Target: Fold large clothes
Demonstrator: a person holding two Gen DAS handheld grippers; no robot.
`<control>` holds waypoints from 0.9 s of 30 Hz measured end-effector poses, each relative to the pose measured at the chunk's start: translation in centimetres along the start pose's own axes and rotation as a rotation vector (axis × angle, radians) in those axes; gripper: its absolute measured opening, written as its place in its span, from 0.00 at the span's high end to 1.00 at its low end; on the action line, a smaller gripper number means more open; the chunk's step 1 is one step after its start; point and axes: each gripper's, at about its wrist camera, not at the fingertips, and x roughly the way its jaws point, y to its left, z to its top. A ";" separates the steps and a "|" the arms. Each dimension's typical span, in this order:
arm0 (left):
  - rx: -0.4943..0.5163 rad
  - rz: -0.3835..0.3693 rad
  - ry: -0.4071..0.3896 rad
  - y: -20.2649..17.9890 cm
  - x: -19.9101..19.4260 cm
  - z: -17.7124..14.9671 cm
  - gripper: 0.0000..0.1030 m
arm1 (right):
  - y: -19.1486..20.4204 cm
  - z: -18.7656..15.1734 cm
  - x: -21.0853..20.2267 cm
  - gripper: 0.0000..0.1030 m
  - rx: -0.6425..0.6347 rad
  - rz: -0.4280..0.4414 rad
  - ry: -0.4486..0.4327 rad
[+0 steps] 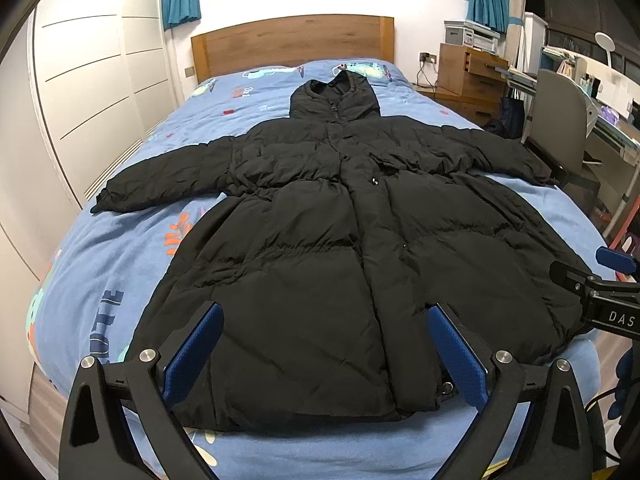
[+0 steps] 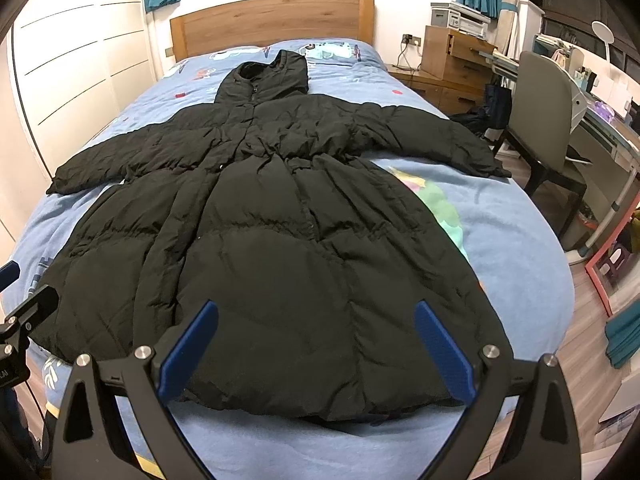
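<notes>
On the bed (image 1: 120, 264), a black coat (image 1: 320, 240) lies flat, front up, hood (image 1: 334, 96) toward the headboard (image 1: 292, 40) at 12 o'clock and both sleeves spread to 9 and 3 o'clock. Its right cuff reaches the mattress edge and may hang over it; the fisheye bend makes that hard to judge. The zipper and snaps are mostly lost in the dark fabric. The hem's middle is screened by the blue pads in both wrist views, and the bedspread's prints are largely covered by the coat.

The left hand-held gripper (image 1: 326, 354) hovers at 6 o'clock above the hem's left part, jaws wide apart, gripping nothing. The right hand-held gripper (image 2: 318, 348) hovers likewise above the hem's right part, jaws wide and empty; its body is cut off at the left view's 3 o'clock edge. A chair (image 2: 544, 120) and a counter (image 2: 608, 136) stand at 2 o'clock, partly cropped.
</notes>
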 end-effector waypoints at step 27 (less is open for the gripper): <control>-0.010 0.001 0.046 0.4 0.1 1.8 0.06 | -2.1 1.9 -0.9 0.03 0.023 -0.021 -0.058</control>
